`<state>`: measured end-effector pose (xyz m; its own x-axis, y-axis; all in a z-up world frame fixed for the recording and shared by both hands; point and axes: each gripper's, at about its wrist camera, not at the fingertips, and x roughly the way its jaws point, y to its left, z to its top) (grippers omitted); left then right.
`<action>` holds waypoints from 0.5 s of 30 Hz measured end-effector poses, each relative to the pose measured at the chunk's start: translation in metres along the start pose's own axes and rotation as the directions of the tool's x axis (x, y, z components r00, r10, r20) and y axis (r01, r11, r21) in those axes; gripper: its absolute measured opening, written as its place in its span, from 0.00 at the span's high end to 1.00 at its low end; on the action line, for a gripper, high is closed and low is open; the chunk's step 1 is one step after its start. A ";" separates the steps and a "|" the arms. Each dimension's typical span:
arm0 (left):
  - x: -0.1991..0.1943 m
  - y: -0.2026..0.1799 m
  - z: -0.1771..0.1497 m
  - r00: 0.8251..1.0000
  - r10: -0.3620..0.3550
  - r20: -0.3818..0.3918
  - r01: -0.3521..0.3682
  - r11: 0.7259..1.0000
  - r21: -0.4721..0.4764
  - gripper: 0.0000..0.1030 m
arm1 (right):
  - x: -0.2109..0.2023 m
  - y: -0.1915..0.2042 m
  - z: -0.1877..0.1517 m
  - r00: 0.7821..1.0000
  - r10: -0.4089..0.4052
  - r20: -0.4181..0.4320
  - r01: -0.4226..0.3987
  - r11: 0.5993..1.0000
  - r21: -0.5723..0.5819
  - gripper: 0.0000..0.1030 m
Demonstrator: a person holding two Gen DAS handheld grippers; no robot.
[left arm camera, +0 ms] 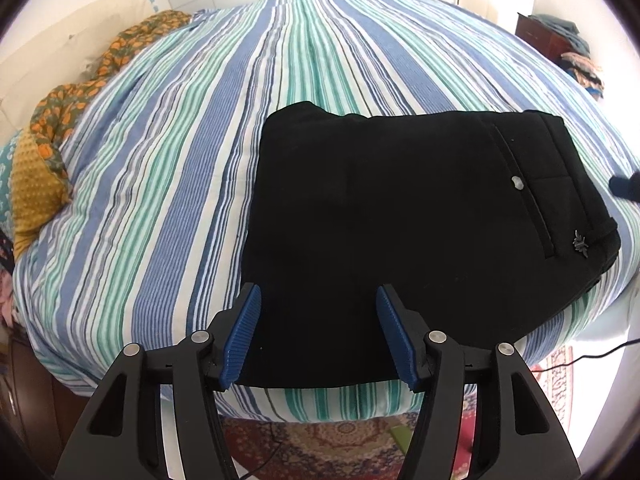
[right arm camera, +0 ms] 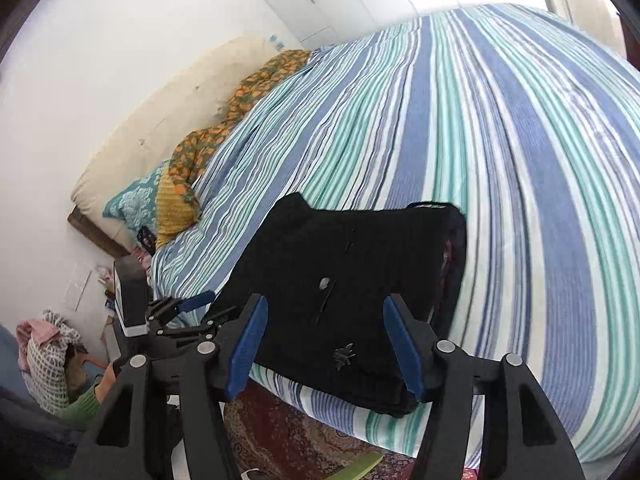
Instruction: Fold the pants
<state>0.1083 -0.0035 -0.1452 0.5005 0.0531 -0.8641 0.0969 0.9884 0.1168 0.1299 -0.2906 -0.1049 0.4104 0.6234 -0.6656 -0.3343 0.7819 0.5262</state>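
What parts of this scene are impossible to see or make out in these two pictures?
- Pants: underside and inner layers, hidden by the top fold, both views.
- Waistband label: too small to read, right wrist view.
- Right hand-held gripper: cut off by the frame edge, left wrist view.
- Floor beside the bed: partly blocked by the left hand-held gripper.

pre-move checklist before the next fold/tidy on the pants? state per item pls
1. Left hand-held gripper open, empty: ok.
2. Right hand-held gripper open, empty: ok.
3. Black pants already folded into a compact stack: ok.
4. Pants fully on the striped bed: not ok, near edge overhangs slightly.
5. Layers aligned underneath: cannot tell.
6. Pocket button and metal emblem facing up, unsnagged: ok.
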 end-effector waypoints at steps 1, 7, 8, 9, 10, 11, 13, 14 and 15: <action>0.000 0.001 0.001 1.000 0.001 -0.003 -0.001 1.000 0.000 0.39 | 0.012 -0.003 -0.005 0.999 -0.019 -0.036 0.020 1.000 0.011 0.38; 0.002 0.006 0.002 1.000 -0.001 -0.018 0.001 1.000 -0.009 0.36 | 0.043 -0.015 -0.027 0.989 -0.099 -0.110 0.100 0.995 0.004 0.38; 0.003 0.005 0.002 1.000 -0.005 -0.021 0.005 1.000 -0.011 0.36 | 0.039 -0.014 -0.025 0.990 -0.095 -0.103 0.096 0.995 0.008 0.38; 0.004 0.005 0.002 1.000 -0.008 -0.023 0.008 1.000 -0.011 0.35 | 0.034 -0.014 -0.023 0.992 -0.087 -0.095 0.089 0.996 0.013 0.37; 0.004 0.004 0.002 1.000 -0.007 -0.025 0.007 1.000 -0.009 0.34 | 0.030 -0.014 -0.021 0.993 -0.080 -0.089 0.082 0.997 0.016 0.36; 0.004 0.004 0.002 1.000 -0.004 -0.025 0.004 1.000 -0.005 0.33 | 0.030 -0.012 -0.019 0.993 -0.079 -0.087 0.080 0.997 0.017 0.35; 0.003 0.003 0.001 1.000 -0.007 -0.027 0.007 1.000 0.000 0.32 | 0.025 -0.014 -0.019 0.993 -0.085 -0.087 0.087 0.996 0.021 0.35; 0.003 0.003 0.001 1.000 -0.010 -0.029 0.010 1.000 -0.001 0.31 | 0.023 -0.016 -0.020 0.993 -0.080 -0.084 0.083 0.996 0.030 0.35; 0.002 0.005 0.001 0.999 -0.016 -0.032 0.016 1.000 -0.005 0.30 | 0.020 -0.019 -0.021 0.994 -0.071 -0.079 0.075 0.996 0.043 0.35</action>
<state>0.1105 0.0010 -0.1465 0.4713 0.0414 -0.8810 0.1008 0.9898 0.1005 0.1268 -0.2929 -0.1387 0.3652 0.5638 -0.7408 -0.2655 0.8258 0.4976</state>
